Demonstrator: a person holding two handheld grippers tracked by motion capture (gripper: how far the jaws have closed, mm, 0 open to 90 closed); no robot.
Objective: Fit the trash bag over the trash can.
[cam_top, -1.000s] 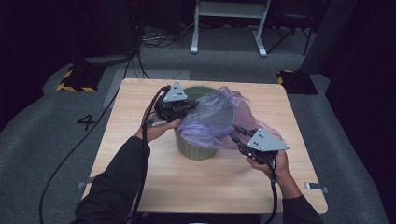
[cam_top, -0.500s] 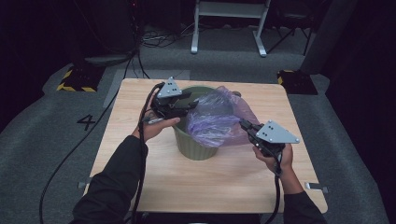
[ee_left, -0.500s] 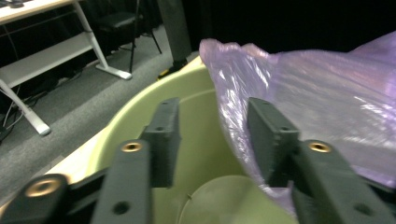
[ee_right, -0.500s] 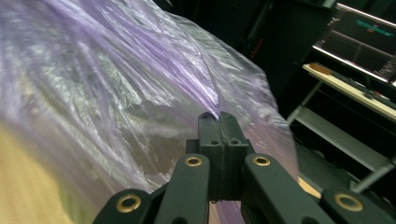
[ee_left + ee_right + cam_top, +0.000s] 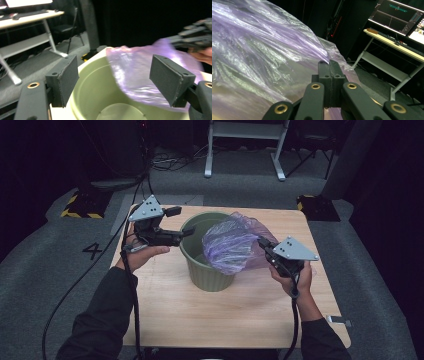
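Two grippers flank the green bin: the left gripper has just been opening, nothing between its jaws, while the right gripper pinches the purple bag.

The left gripper is held level with its jaws just opened wide and nothing between them, while the right gripper is kept clamped tight, forearms bent inward.
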